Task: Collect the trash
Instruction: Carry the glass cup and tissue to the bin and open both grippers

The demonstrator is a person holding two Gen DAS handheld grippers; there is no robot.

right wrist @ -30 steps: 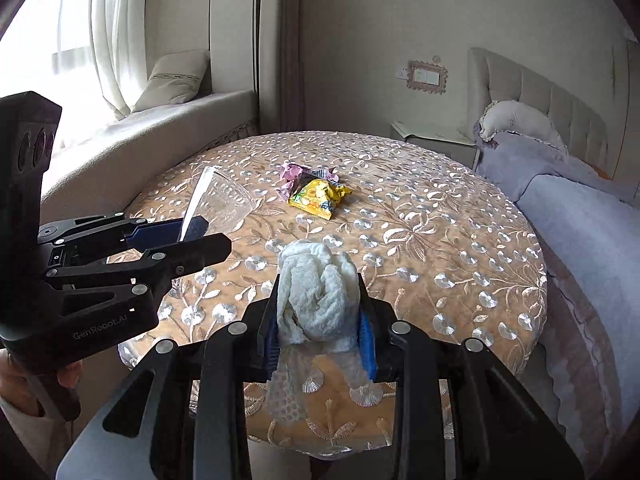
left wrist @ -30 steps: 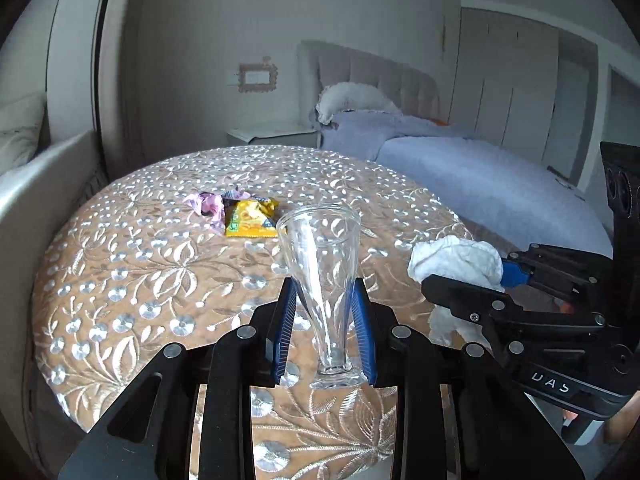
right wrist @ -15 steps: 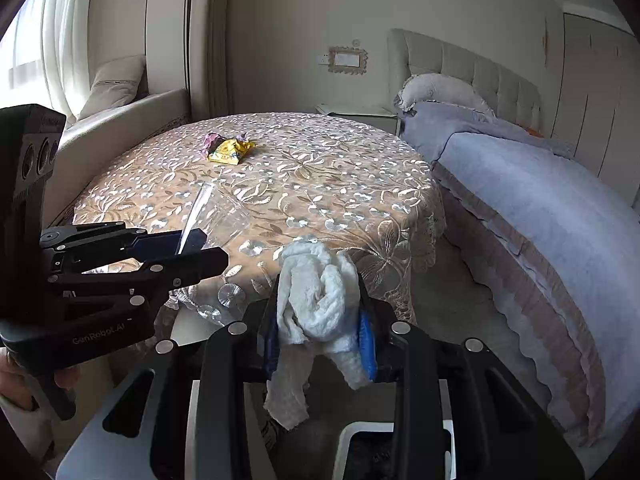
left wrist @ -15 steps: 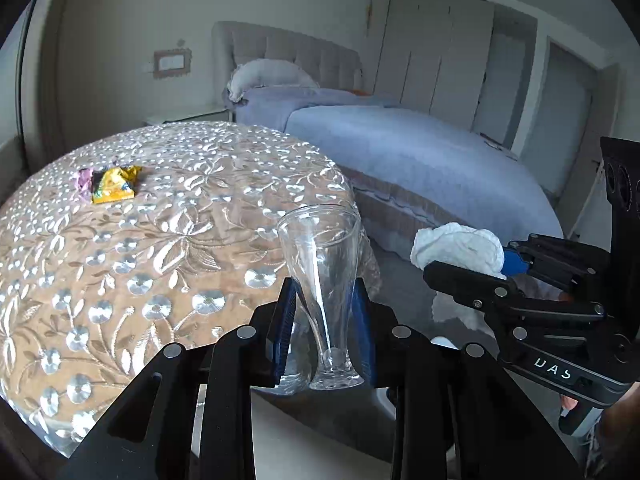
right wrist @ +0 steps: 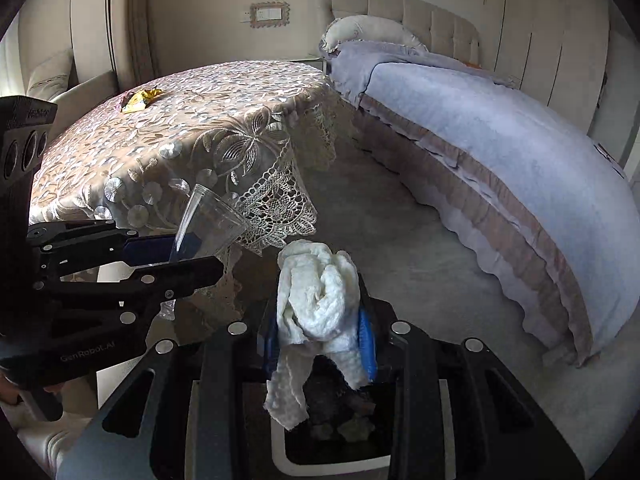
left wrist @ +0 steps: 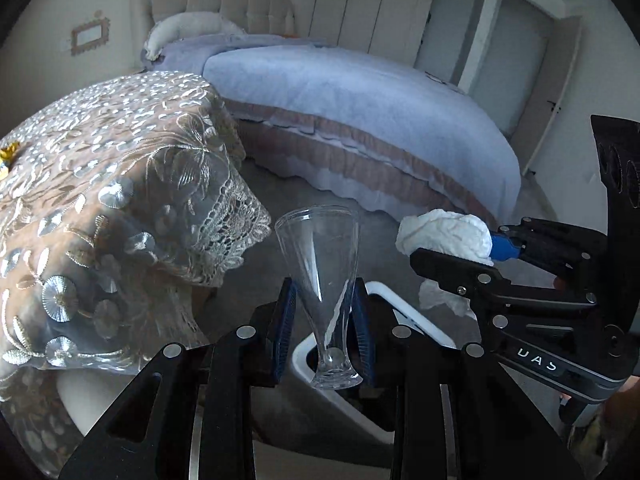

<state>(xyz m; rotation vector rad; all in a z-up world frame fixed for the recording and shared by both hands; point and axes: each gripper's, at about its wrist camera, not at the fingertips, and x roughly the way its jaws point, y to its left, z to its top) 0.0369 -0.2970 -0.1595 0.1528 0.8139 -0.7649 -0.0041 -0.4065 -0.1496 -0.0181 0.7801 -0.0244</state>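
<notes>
Both tongs are loaded over the white bin – left tongs clamped low on the clear plastic cup, light but slippery, right tongs squeezing the wadded tissue, soft and squashy – yellow wrapper waits on the far desk.

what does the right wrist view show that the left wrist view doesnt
Only the right wrist view looks into the white bin, dark trash at its bottom, and shows the whole yellow wrapper on the tablecloth.

Only the left wrist view shows the plastic cup's base between the left gripper's blue pads, and the door beyond the bed.

Both show the clear cup, the crumpled white tissue clamped in the right gripper, the lace tablecloth and the bed.
</notes>
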